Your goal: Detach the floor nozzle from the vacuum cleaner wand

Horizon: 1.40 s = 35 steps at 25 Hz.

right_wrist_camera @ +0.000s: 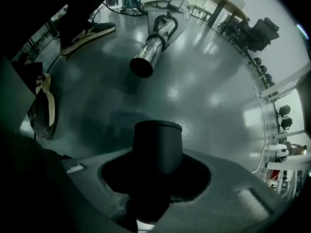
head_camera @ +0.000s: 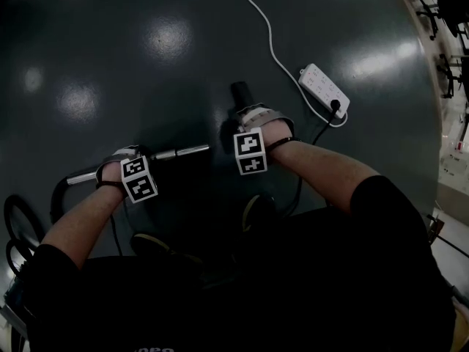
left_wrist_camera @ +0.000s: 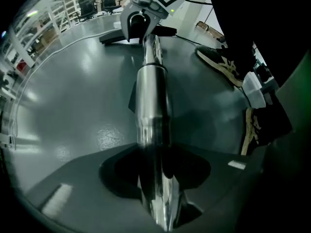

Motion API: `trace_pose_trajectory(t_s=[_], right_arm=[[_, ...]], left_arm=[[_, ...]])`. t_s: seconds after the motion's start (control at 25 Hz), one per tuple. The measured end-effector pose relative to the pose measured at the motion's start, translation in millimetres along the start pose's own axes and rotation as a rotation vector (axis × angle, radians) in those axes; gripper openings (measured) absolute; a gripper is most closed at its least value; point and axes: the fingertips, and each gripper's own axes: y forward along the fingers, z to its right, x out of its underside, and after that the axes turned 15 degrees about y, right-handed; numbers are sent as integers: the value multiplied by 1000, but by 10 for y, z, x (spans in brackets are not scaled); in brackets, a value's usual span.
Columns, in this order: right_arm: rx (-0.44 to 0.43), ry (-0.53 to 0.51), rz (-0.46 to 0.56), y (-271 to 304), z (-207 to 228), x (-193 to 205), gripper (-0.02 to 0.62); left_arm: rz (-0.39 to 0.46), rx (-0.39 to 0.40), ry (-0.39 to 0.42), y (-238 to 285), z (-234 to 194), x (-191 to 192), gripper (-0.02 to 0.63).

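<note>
Wand and floor nozzle lie parted, 1 piece in each gripper.
The left gripper (left_wrist_camera: 159,195) pinches the steel wand (left_wrist_camera: 151,106) across its shaft, the tube running on ahead of the jaws; stiff, smooth, likely slippery, so it is best held near the step where the tube widens; the right gripper (right_wrist_camera: 155,198) pinches the floor nozzle (right_wrist_camera: 158,142) by its dark round neck, upright between the jaws; rigid plastic, probably light, the neck its surest hold; the wand's open end lies well ahead, apart.
</note>
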Motion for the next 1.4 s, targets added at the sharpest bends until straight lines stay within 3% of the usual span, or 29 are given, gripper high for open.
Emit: trace_pose_trajectory(t_s=[0.28,0.4,0.56,0.68,0.8,0.96,1.12,1.4], right_arm=[[-55,16,-25,86,-110,-3,140],[-100,33,6,67,-134,-77,212],[-145,57,35,26,-159,-160,245],[-182,111,84,-81,-163,-212,259],[-224,212,159,-329,-159,-317,259],[-246,358,221,-887,-133,-479,259],[-233,586,275,-1763,28,-575,259],[-240,991,416,-3920,62,-347,259]], left_arm=[[-6,23,8,104,31,7,158],[2,31,2,82,29,15,158],[25,52,-17,51,63,17,161],[89,56,-74,-62,41,0,180],[206,1,-209,-356,-102,-68,176],[346,-120,-411,-1103,-232,-166,179],[472,-268,-595,-2339,-161,-306,183],[632,-413,-738,-4540,521,-659,156]])
